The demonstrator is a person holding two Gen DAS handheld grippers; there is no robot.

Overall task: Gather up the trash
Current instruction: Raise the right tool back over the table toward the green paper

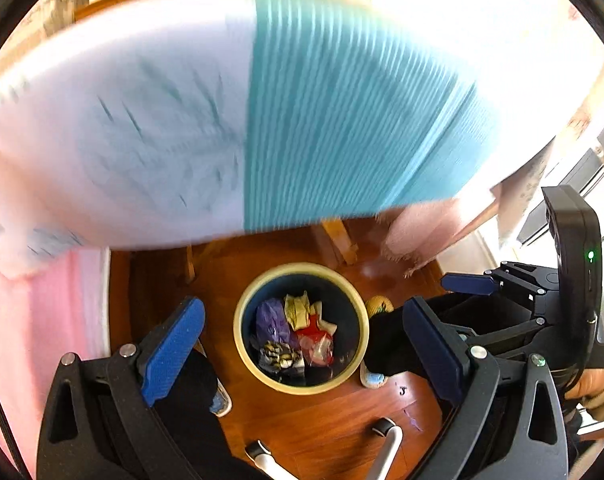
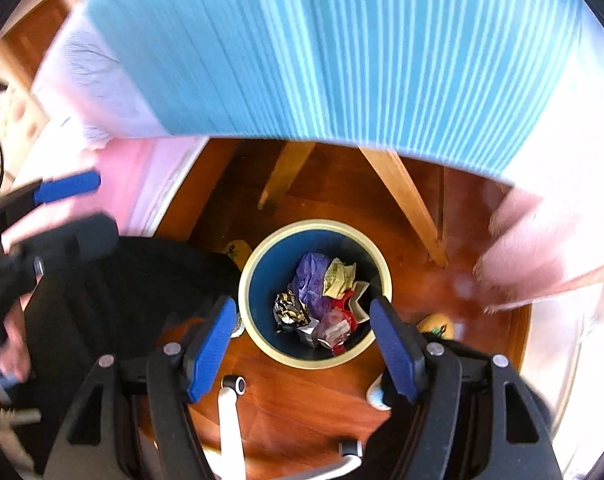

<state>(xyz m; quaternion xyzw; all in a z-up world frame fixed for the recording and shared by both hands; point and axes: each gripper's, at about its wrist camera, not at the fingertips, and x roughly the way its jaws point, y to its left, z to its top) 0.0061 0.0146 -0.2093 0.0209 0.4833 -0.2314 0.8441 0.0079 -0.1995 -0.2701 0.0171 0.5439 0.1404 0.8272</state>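
- Left gripper [image 1: 303, 348] and right gripper [image 2: 303, 346] fill the bottom of their views, both with blue pads spread wide and nothing between them: released, empty.
- The bin [image 1: 238, 320] stands on the wood floor directly beyond both sets of pads, seen from above, framed in each gap but well below them.
- The trash [image 1: 296, 330] lies inside the bin at its bottom: a purple wad, a yellow crumpled paper, a red wrapper and a black-patterned foil piece, bunched together.
- Beside the bin are the person's feet; a chair's castors sit nearer the camera than the bin.
- Beyond the bin stand wooden legs, and above it hangs the table edge [image 1: 341, 120] with its teal and white cover.
- Judgement: the drop into the bin looks done. To do the next pick well, clear the table edge above the bin, keep the pads spread, and straddle one piece before closing.
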